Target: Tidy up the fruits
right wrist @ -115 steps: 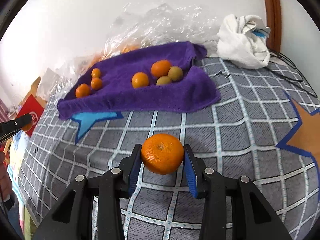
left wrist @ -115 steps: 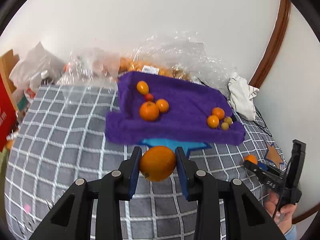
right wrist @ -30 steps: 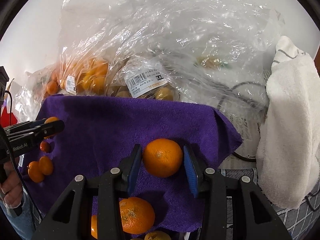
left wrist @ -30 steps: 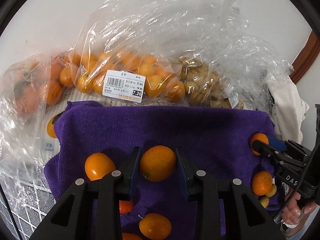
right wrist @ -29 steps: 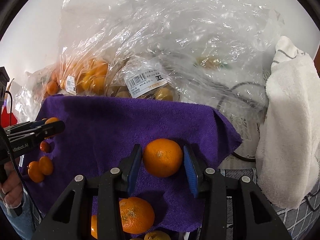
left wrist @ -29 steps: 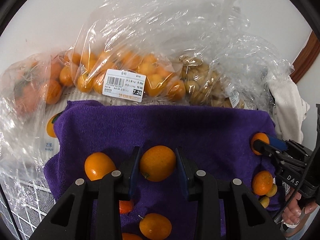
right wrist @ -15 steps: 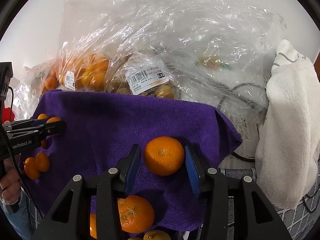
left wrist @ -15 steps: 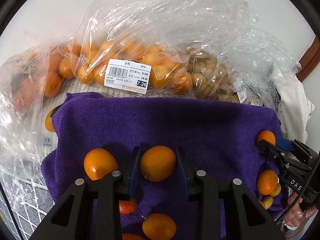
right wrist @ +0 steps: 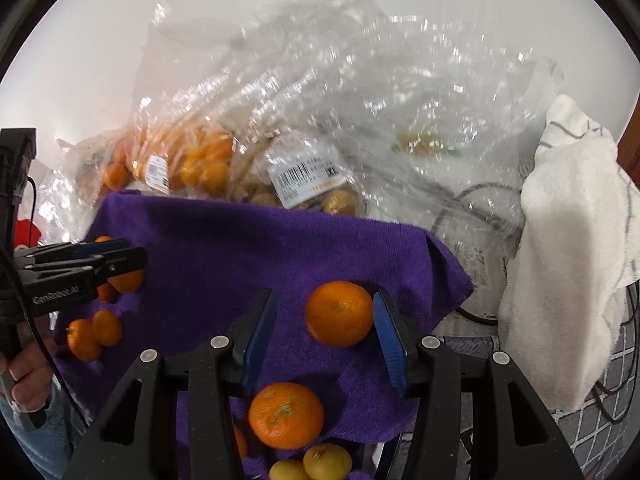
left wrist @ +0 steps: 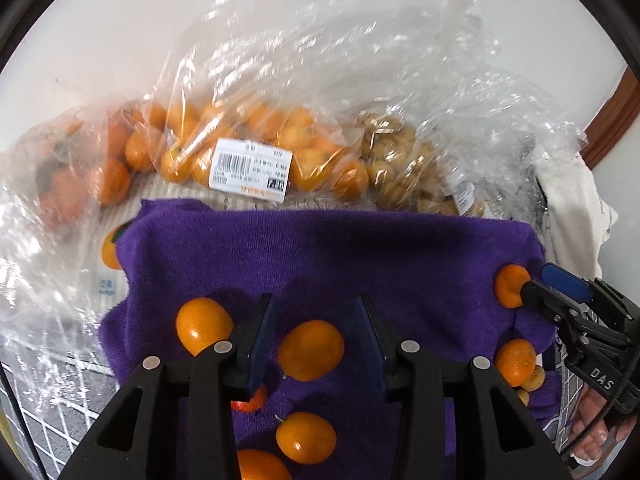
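Currently: left tool spread apart around orange on purple towel | right tool spread apart, mandarin between, on towel.

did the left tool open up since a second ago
Yes. The left tool has spread wide; the orange now lies free on the purple towel.

White wall behind; brown wood trim right; even light.
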